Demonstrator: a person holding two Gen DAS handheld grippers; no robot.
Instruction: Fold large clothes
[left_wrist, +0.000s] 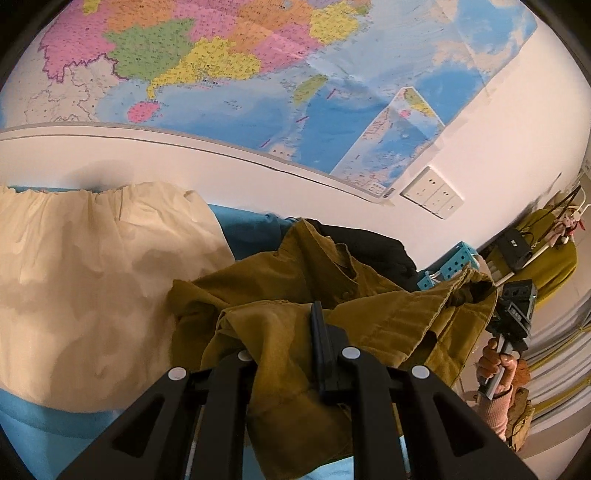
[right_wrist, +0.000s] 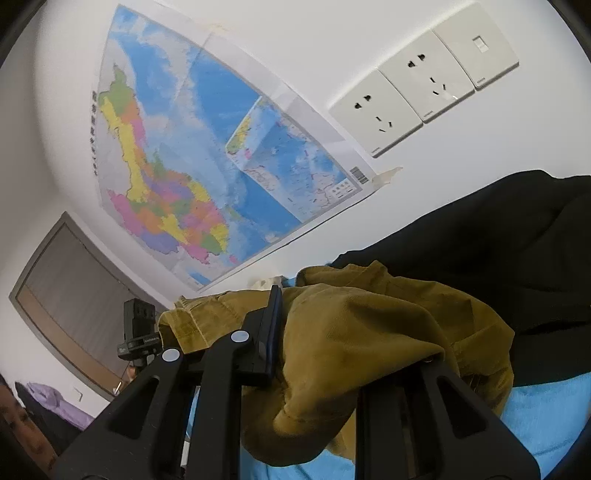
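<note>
Draped over my left gripper (left_wrist: 291, 332) at six o'clock in its view lies the mustard-brown corduroy garment (left_wrist: 295, 295). One black finger (left_wrist: 318, 332) shows, standing up through the folds; the other is buried under the cloth, so I cannot tell whether these jaws are clamped. My right gripper (right_wrist: 332, 325) is in the same fix: its left finger (right_wrist: 271, 325) shows against the cloth, and the corduroy (right_wrist: 351, 332) hangs over the right side and hides the rest, so I cannot tell its state either.

At three o'clock in the left view the garment's far edge rises toward my right hand (left_wrist: 496, 363) on its gripper handle.

Outward from the garment, a black garment (right_wrist: 498, 258) lies just behind it at two o'clock, and a cream gathered fabric (left_wrist: 92, 277) lies at nine o'clock in the left view, all on a blue sheet (right_wrist: 535, 417). A teal perforated basket (left_wrist: 448, 264) sits near the wall.

On the white wall hangs a coloured map (right_wrist: 207, 166) with a barcode at its corner; its lettering is too small to read. White wall sockets (right_wrist: 424, 85) sit at one o'clock.
</note>
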